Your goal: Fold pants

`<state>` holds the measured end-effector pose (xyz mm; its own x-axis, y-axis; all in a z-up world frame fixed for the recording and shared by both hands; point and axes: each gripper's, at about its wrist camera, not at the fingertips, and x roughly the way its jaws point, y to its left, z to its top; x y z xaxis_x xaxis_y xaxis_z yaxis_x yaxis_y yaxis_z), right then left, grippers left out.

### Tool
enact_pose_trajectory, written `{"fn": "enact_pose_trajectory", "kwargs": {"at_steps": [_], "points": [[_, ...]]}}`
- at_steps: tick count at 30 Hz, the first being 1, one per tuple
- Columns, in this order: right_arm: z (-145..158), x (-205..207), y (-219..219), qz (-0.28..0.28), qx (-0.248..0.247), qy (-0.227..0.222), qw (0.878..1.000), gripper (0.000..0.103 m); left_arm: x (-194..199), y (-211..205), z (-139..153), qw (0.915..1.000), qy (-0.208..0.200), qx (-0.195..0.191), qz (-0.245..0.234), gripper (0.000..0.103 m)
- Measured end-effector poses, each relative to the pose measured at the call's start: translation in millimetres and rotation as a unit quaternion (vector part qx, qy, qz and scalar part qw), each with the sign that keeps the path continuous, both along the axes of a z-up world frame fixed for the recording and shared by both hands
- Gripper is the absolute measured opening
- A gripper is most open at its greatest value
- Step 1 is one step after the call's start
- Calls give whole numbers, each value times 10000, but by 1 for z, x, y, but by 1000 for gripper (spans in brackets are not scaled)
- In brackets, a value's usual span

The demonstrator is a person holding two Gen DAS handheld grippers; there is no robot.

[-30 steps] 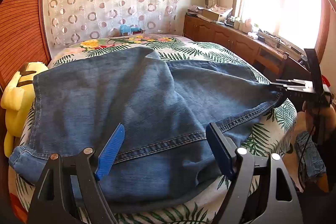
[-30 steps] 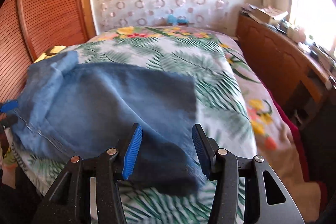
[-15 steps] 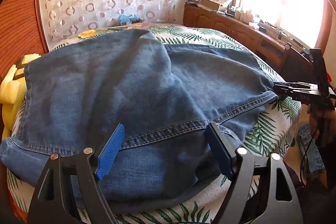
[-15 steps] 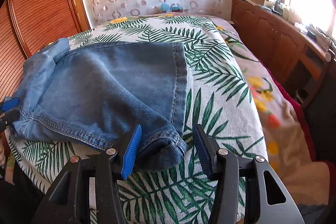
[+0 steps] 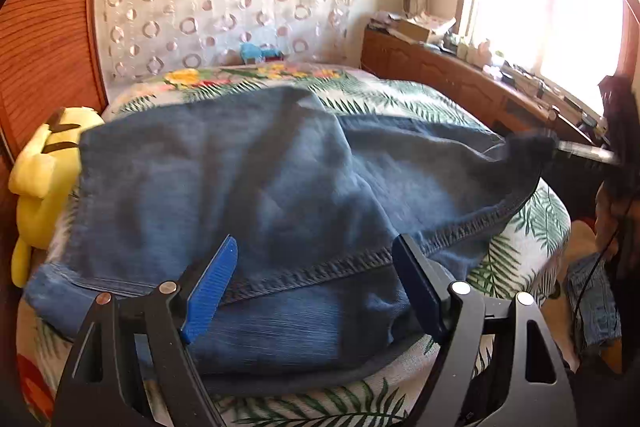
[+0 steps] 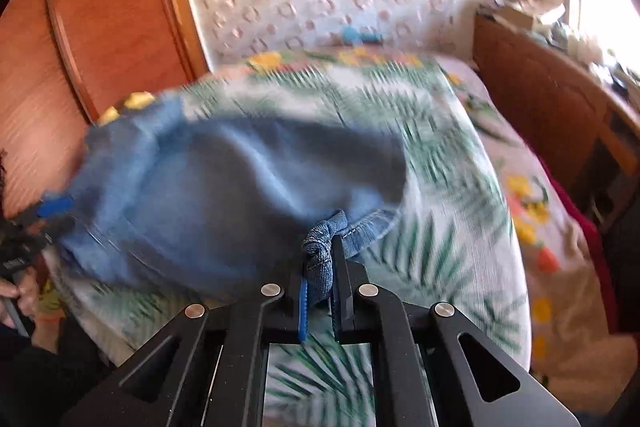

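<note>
Because my right hand-held gripper (image 6: 320,259) has just been closing, its jaws now pinch a bunched corner of the hem of the pants (image 6: 240,195), and the cloth stands up between the pads. My left hand-held gripper (image 5: 316,287) is wide open and holds nothing; it hovers above the stitched edge at the near side of the pants. The pants lie spread over the bed (image 5: 532,227), on the leaf-patterned cover, with a yellow plush toy (image 5: 44,171) just beside them at the wall side. I judge the denim to be rather heavy and soft, not slippery: it will sag and drag when I lift it, so the thick seams and hems are the good places to take hold. The left view shows the whole garment with its creases, and only a blur where the right hand-held gripper meets the corner. The right view shows that grip sharply, though the rest of the scene is smeared.
</note>
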<state>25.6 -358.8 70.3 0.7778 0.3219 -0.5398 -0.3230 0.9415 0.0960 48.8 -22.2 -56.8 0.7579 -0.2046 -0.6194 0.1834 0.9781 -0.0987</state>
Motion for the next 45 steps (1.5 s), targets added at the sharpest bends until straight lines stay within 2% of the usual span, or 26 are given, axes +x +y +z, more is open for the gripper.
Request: {"fn": "enact_pose_trajectory", "kwargs": {"at_steps": [5,9,14,18,19,23,28,33,40,42,45], "points": [[64,-5,45,732,28,-673,9950,8,-10,18,15,9996,-215,-45,200,80],[101,-9,101,1642,54,-927,9820,8,-19,37,25,9985,-371,-119,393,80],[116,-10,163,2375,-25,-958,9667,8,-28,56,28,9975,-426,-135,556,80],[112,4,191,2726,27,-668,9598,10,-30,65,24,9971,-383,-155,633,80],[109,10,196,2749,-15,-575,9598,15,-30,66,23,9971,-374,-168,641,80],[101,33,191,2558,-144,-371,9659,23,-29,68,19,9970,-361,-218,655,80],[105,34,191,2281,-181,-370,9728,53,-28,67,18,9971,-340,-231,637,80],[102,23,191,2152,-139,-442,9755,58,-26,63,20,9973,-373,-212,591,80],[104,-3,199,2309,-46,-645,9708,61,-25,57,23,9976,-390,-164,553,80],[101,-5,200,2139,-157,-707,9742,62,-25,58,23,9976,-397,-147,547,80],[89,-3,197,1891,-230,-547,9802,62,-23,61,21,9976,-381,-79,571,80]]}}
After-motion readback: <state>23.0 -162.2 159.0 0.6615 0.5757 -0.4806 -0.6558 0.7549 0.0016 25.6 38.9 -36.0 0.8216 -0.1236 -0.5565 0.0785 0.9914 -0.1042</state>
